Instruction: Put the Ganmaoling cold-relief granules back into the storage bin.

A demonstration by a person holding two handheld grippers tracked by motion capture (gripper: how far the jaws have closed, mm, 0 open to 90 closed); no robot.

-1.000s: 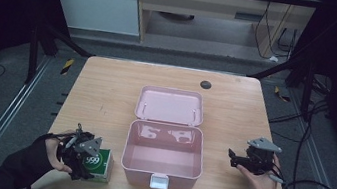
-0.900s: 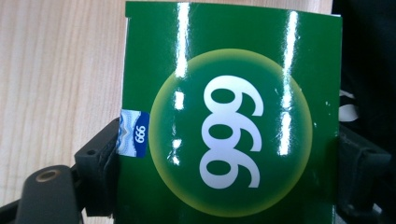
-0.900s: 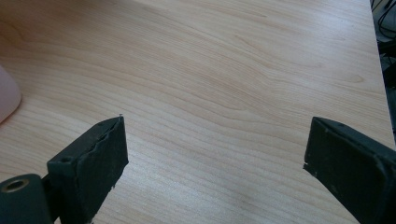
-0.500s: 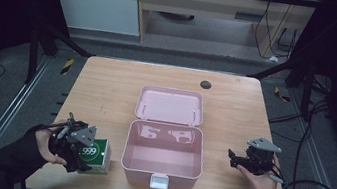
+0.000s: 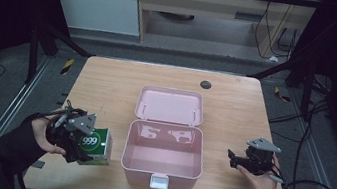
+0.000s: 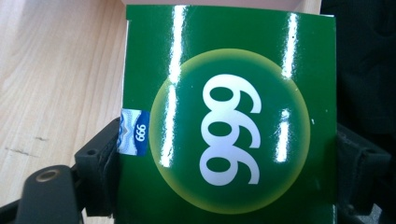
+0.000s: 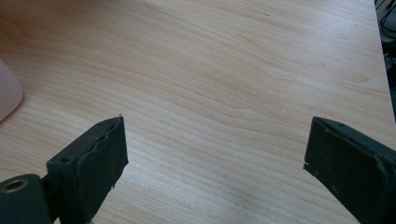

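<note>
Gripping the green 999 medicine box (image 5: 96,146) by its two side faces, our left gripper (image 5: 80,140) holds it clear of the wooden table (image 5: 107,85) just left of the open pink storage case (image 5: 162,159); the left gripper view has both black jaws pressed against the carton's edges, so the clamp looks secure. We judge the step in hand to be carrying the carton over the case's near-left wall and lowering it inside; we should keep it level, clear the rim with margin, and let go only once it rests on the case floor. Our right gripper (image 5: 232,158) waits with jaws spread wide and nothing between them, hovering over bare table right of the case; the raised lid (image 5: 170,106) behind and a small dark disc (image 5: 205,85) farther back lie off our path.
</note>
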